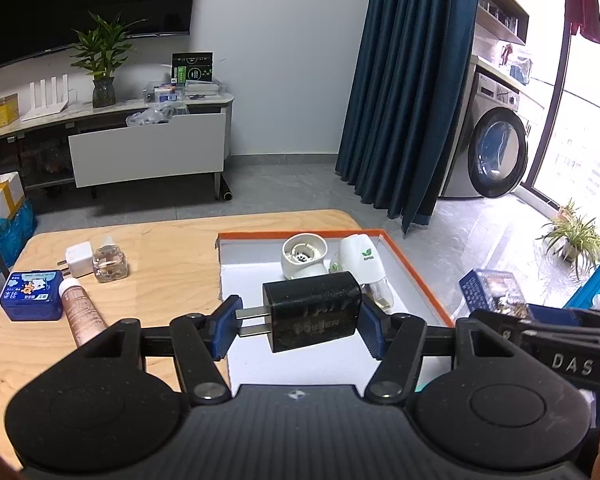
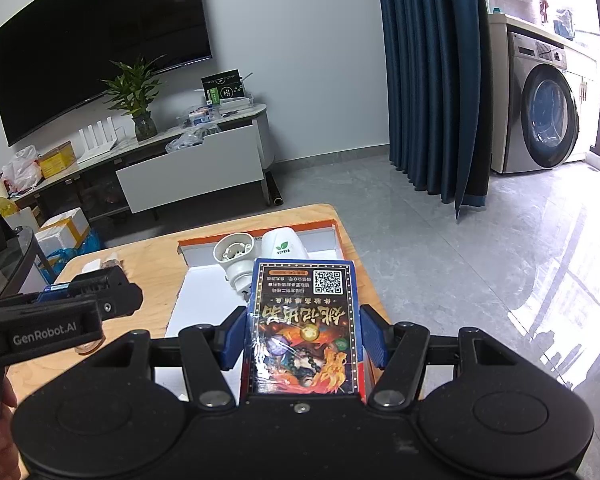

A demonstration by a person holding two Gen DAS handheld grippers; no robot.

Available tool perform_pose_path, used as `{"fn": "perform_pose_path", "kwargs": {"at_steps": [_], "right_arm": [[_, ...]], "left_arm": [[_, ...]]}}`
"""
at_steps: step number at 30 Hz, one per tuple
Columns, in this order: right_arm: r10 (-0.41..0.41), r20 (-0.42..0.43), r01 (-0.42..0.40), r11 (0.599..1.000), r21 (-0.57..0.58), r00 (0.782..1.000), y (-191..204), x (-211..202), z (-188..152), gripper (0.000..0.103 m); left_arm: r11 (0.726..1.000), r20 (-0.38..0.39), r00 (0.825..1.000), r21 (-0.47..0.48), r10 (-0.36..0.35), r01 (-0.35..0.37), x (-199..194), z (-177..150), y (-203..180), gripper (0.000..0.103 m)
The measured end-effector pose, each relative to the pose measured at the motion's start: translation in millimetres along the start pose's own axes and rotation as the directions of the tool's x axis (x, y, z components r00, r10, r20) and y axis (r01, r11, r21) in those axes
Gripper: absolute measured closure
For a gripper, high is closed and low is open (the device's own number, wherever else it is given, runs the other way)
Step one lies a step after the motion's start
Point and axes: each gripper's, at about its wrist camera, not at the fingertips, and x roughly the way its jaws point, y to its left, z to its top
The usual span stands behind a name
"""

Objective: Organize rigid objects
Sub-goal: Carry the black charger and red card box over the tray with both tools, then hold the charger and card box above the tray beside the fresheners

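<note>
Holding a black charger and card box over the tray, both grippers' fingers clamp tight; two white plug-ins are in already, four bits left on the surface.

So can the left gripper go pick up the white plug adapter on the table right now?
Probably not yet: the left gripper is shut on the black charger, held over the tray. The white plug adapter itself lies uncovered.
</note>
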Motion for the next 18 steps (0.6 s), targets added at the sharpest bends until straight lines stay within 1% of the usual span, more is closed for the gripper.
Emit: {"fn": "perform_pose_path", "kwargs": {"at_steps": [9, 18], "right_arm": [[0.009, 0.004, -0.009, 1.000, 0.003, 1.000, 2.5, -0.8, -0.1, 0.032], [0.014, 0.009, -0.014, 1.000, -0.009, 1.000, 7.5, -4.3, 1.1, 0.032]], "left_arm": [[1.000, -0.008, 1.000, -0.020, 0.002, -0.002, -1.3, -2.6, -3.6, 0.041], [0.999, -0.001, 1.000, -0.033, -0.001, 0.001, -5.6, -3.3, -4.3, 0.041]]}}
